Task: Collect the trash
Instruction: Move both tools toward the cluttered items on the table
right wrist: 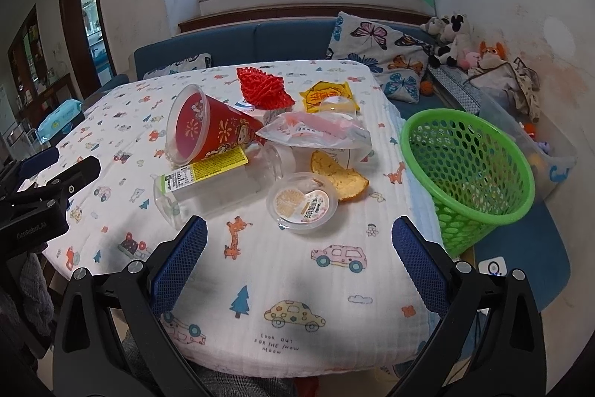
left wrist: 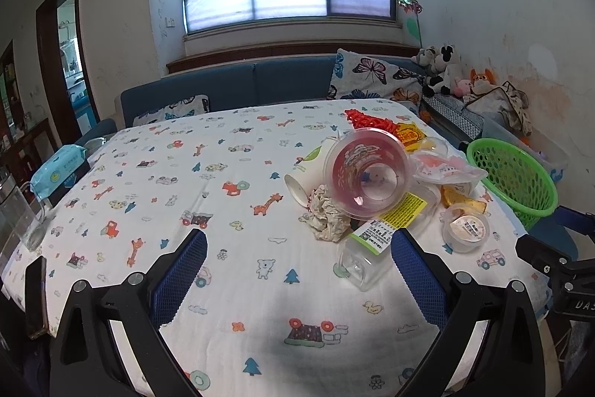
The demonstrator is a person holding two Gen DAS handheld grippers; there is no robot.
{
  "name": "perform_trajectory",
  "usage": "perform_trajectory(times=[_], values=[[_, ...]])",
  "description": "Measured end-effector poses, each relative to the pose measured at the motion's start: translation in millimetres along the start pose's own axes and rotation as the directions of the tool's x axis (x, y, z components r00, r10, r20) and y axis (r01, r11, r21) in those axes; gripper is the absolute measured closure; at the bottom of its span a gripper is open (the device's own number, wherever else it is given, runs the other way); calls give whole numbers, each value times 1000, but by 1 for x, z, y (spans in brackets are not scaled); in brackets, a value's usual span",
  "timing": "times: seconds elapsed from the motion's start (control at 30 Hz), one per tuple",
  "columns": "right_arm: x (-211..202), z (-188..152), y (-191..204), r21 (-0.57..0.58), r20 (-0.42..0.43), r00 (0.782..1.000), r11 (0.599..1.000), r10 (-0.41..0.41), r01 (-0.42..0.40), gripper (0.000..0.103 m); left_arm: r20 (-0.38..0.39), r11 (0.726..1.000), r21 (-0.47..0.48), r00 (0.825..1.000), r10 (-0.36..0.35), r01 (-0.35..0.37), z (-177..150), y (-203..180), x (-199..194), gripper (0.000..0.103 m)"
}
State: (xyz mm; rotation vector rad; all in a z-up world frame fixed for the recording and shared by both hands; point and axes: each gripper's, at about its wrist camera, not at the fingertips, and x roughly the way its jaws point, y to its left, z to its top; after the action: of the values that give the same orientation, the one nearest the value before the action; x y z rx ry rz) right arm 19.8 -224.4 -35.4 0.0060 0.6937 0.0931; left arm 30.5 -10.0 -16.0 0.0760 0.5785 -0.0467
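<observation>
A heap of trash lies on the cartoon-print tablecloth (left wrist: 208, 173): a red printed plastic cup (left wrist: 366, 175) (right wrist: 208, 129) on its side, a clear bottle (left wrist: 366, 257) (right wrist: 219, 183) lying flat, a crumpled paper wad (left wrist: 327, 214), a white paper cup (left wrist: 306, 173), a round lidded tub (left wrist: 466, 227) (right wrist: 302, 205), an orange peel (right wrist: 340, 175), a clear bag (right wrist: 316, 131), red foam netting (right wrist: 264, 88) and a yellow wrapper (right wrist: 329, 95). A green mesh basket (left wrist: 511, 177) (right wrist: 468, 170) stands at the table's right edge. My left gripper (left wrist: 299, 248) and right gripper (right wrist: 299, 237) both hover open and empty before the heap.
A wet-wipes pack (left wrist: 59, 170), a glass jar (left wrist: 22, 214) and a phone (left wrist: 35, 296) sit at the table's left edge. A blue sofa (left wrist: 238, 86) with butterfly cushions (right wrist: 383, 51) and plush toys (right wrist: 457, 39) runs behind. A clear storage bin (right wrist: 535, 144) stands beyond the basket.
</observation>
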Motion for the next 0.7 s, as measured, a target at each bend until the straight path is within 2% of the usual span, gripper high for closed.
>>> perform_trajectory(times=[0.7], values=[[32, 32, -18, -21, -41, 999, 999, 29, -30, 5, -78, 1000, 9, 997, -29, 30, 23, 7, 36, 7]])
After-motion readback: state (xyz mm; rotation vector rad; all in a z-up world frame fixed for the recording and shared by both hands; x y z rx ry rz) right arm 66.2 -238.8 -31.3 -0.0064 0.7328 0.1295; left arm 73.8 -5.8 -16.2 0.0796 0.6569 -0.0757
